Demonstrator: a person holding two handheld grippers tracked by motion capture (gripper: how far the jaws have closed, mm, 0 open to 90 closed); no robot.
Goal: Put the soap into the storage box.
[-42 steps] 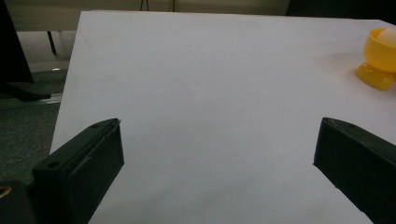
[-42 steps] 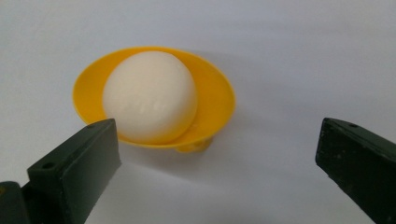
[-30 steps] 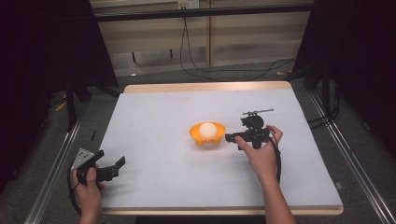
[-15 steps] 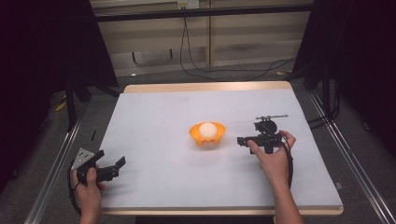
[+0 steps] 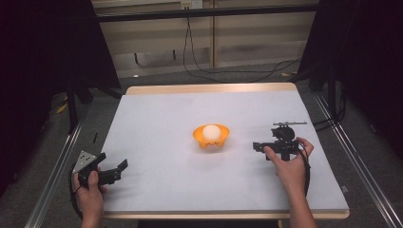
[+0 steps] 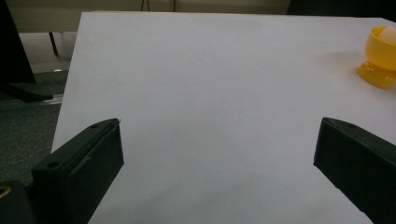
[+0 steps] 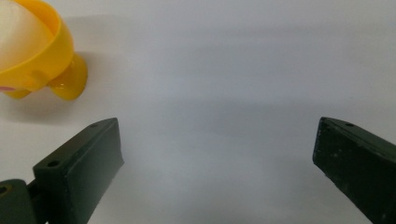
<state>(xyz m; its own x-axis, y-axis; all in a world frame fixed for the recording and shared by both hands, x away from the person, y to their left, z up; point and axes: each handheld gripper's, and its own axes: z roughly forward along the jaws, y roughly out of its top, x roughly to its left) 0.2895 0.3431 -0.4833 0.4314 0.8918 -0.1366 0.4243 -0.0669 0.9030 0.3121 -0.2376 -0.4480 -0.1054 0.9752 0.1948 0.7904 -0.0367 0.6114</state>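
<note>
My right tool (image 5: 259,146) sits on the white worktop (image 5: 157,123) with its jaws wide apart and nothing between them, aimed toward the small orange plastic footed cup (image 5: 211,136) at the middle of the worktop. A pale round ball (image 5: 211,132) rests inside the cup. My left tool (image 5: 119,167) is near the front left corner, well apart from the cup, its jaws also spread wide and empty.

I judge this as a pause between moves — neither tool has hold of anything, and the cup with its ball stands upright and untouched. If I am to pick it up, the right tool is the nearer one: it would have to travel forward and swing a little, since in the right gripper view the cup (image 7: 35,56) lies off to the upper left of the open jaws, not between them. Then the jaws must close gently on the cup's wall or on the ball, without tipping it off its feet.

Some things I cannot make out. The right gripper view cuts off the cup's far side, and the ball (image 7: 18,35) shows as a washed-out patch. In the left gripper view the cup (image 6: 380,58) is clipped by the frame's edge. What the ball is made of — egg, foam, plastic — I cannot tell.
</note>
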